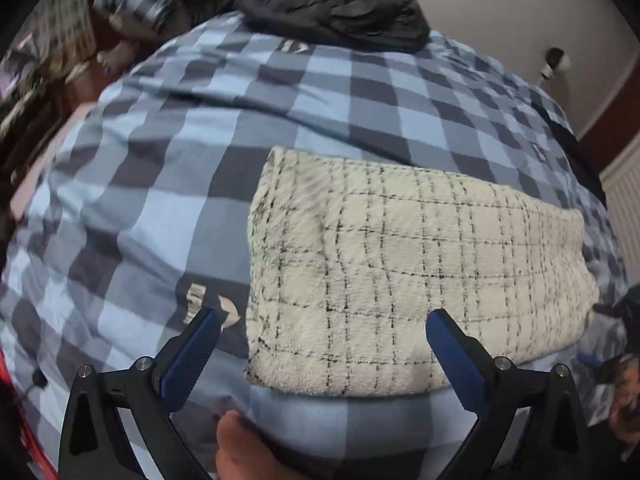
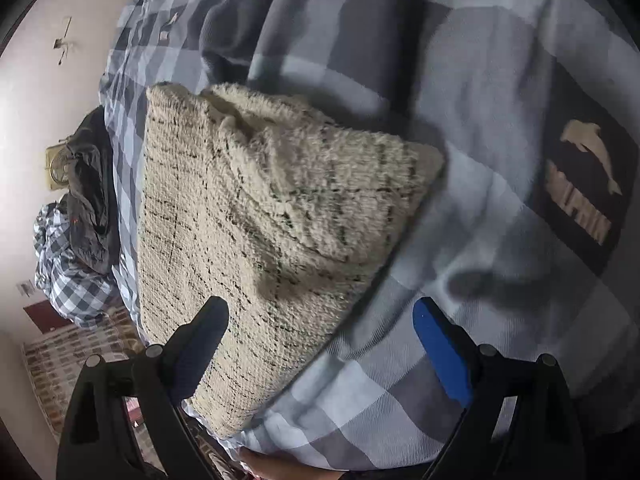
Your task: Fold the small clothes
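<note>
Left gripper (image 1: 323, 334) spread wide, holding nothing; right gripper (image 2: 320, 322) likewise.

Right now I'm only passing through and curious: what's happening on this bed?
A person is folding small clothes with a handheld tool in each hand. A cream fuzzy garment with a thin black grid lies folded into a rectangle on the blue-and-grey checked bedspread. The left tool and the right tool both hover open at its edge, gripping nothing. A dark garment sits in a heap at the far side of the bed, apparently not yet folded.
</note>
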`<state>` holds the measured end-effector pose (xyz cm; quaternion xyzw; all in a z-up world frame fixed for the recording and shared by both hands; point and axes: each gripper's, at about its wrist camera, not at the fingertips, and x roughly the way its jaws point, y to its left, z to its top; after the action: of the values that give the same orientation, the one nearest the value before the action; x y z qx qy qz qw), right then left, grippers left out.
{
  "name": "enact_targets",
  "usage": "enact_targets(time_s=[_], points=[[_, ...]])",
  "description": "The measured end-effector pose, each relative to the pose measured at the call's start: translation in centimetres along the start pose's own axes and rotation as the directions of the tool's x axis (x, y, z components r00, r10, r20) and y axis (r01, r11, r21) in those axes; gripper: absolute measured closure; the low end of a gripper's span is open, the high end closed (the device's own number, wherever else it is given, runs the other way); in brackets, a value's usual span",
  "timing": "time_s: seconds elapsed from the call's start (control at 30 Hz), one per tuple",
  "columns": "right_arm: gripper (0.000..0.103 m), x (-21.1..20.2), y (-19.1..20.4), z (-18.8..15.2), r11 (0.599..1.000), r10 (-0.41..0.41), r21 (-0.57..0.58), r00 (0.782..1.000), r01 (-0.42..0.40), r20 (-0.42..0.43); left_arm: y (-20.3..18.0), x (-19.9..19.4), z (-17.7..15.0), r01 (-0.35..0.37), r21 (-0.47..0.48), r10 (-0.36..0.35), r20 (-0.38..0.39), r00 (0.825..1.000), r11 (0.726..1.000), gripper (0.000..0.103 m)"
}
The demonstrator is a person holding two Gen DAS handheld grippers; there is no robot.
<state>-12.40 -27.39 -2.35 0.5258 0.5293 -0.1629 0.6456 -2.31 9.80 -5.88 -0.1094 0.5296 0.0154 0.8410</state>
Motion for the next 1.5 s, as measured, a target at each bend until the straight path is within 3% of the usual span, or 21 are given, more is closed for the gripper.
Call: enact_targets(time_s=[0.2,0.37,0.43,0.5,0.57,0.73,0.83,0.9,0.97,1.07,1.17,1.27,1.37,1.43,1.5], points=[[0.014,1.0,-0.1,0.8,0.999,-0.031,0.036,0.999,0.032,-0.013,1.0,0.5,0.0,0.051,-0.066,-0.054,-0.042,0.998,0.997,0.000],[0.021,1.5,2.1,1.2,0.998,-0.041,-0.042,0.999,0.042,0.017,0.8,1.1,-0.1,0.060,-0.066,-0.065,-0.079,0.995,0.996,0.000],[0.031,1.5,2.2,1.1,0.997,-0.042,-0.057,0.999,0.044,0.023,0.6,1.2,0.0,0.059,-0.056,-0.064,-0.083,0.995,0.997,0.000],[0.060,1.2,2.5,1.1,0.996,-0.019,-0.082,0.999,0.022,0.032,0.3,1.2,0.0,0.054,-0.044,-0.058,-0.084,0.995,0.998,0.000],[0.079,0.4,2.8,0.8,0.997,0.014,-0.074,0.998,-0.009,0.065,0.2,1.3,-0.1,0.044,-0.034,-0.046,-0.087,0.995,0.998,0.000],[0.091,-1.4,3.4,-0.4,0.992,0.069,-0.116,0.989,-0.054,0.127,0.6,1.4,-0.2,0.041,-0.047,-0.045,-0.088,0.995,0.998,0.000],[0.092,-3.7,5.3,-1.4,0.971,0.163,-0.204,0.966,-0.122,0.199,0.6,1.0,-0.2,0.045,-0.044,-0.047,-0.063,0.997,0.998,0.000],[0.092,-6.1,5.3,-1.9,0.943,0.300,-0.214,0.927,-0.253,0.226,0.4,0.4,-0.2,0.036,-0.025,-0.037,-0.034,0.999,0.999,0.000],[0.092,-8.2,5.1,-2.5,0.925,0.355,-0.241,0.895,-0.294,0.269,0.0,0.1,-0.3,0.037,0.000,-0.037,-0.015,0.999,0.999,0.000],[0.093,-10.6,5.0,-3.5,0.941,0.279,-0.295,0.877,-0.168,0.392,-1.1,0.3,-0.2,0.040,0.036,-0.039,-0.018,0.999,0.999,0.000],[0.093,-10.3,4.7,-3.1,0.961,0.165,-0.271,0.893,-0.051,0.419,-3.5,1.5,0.1,-0.029,0.122,0.031,-0.016,0.999,0.992,0.000],[0.093,-9.2,5.3,-3.1,0.966,0.106,-0.257,0.899,0.008,0.424,-5.7,2.7,0.1,-0.025,0.195,0.031,-0.026,0.999,0.981,0.000],[0.093,-10.2,6.5,-3.9,0.947,0.089,-0.314,0.879,0.071,0.469,-7.3,5.1,-0.3,-0.027,0.257,0.048,-0.075,0.996,0.966,0.000],[0.093,-10.5,7.4,-4.7,0.924,0.081,-0.360,0.858,0.125,0.507,-7.7,7.8,-1.2,-0.075,0.293,0.120,-0.138,0.983,0.953,0.000],[0.093,-10.7,8.0,-5.7,0.894,0.077,-0.410,0.840,0.180,0.538,-7.5,8.9,-1.9,-0.051,0.271,0.102,-0.179,0.978,0.961,0.000]])
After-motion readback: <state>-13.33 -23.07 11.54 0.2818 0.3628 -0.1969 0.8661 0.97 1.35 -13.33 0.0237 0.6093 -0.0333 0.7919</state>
